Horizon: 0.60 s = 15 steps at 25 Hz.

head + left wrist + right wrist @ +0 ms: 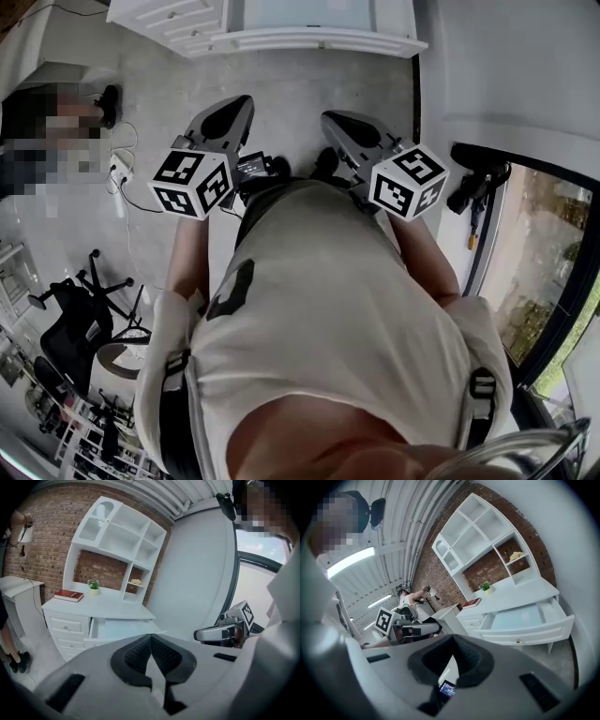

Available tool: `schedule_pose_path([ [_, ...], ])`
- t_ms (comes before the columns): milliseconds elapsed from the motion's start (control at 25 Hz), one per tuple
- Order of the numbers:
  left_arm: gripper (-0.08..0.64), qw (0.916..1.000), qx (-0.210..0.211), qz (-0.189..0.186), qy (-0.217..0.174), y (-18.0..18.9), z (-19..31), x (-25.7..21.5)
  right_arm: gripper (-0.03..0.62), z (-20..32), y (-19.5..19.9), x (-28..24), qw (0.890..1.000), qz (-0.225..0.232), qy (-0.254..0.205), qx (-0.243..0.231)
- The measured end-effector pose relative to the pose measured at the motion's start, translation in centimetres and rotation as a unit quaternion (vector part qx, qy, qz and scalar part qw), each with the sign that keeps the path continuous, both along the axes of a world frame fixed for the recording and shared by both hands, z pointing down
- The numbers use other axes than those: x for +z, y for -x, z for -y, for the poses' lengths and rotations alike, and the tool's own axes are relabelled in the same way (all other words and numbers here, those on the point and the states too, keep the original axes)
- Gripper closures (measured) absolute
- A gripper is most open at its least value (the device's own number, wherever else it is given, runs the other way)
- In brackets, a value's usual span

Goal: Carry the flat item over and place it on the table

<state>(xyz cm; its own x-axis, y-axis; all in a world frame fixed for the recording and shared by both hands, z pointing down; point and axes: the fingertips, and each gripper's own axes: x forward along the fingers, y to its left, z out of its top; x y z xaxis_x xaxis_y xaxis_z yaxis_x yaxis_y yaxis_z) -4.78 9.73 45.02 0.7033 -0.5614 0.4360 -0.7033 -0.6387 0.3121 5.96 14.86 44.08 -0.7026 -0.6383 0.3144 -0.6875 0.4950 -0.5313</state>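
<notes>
The left gripper [150, 636] was held out ahead of the person, its claw pinched fully together with nothing between the pads. Beyond it, against a brick wall, stood a white desk [117, 607] with shelves above. Toward the left of the desktop lay a red book [68, 595], flat on its cover. It was the only plainly flat thing in sight, so it was probably the item to be carried, though that is a judgement. Just right of it stood a small potted plant [93, 586]. Further right and lower, a drawer [123, 629] stood pulled open, and nothing could be made out inside it. The right gripper [452, 640] was level with the left one and a little apart from it, likewise clamped shut and empty.

The book looked stiff and fairly light, with a cover that might be slick. As it lay flush on the desktop, a claw could hardly get under it. The near edge or the spine seemed the best hold, perhaps after sliding the book to overhang the desk's front.
</notes>
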Motion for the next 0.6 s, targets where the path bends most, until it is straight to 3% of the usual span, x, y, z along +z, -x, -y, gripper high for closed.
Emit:
schedule_pose_path([
  [600,0.540,0.9992,-0.016,0.035,-0.004,-3.9,1.6,0.1,0.583,3.1,-3.6,0.0,0.999,0.023,-0.004,-0.022],
])
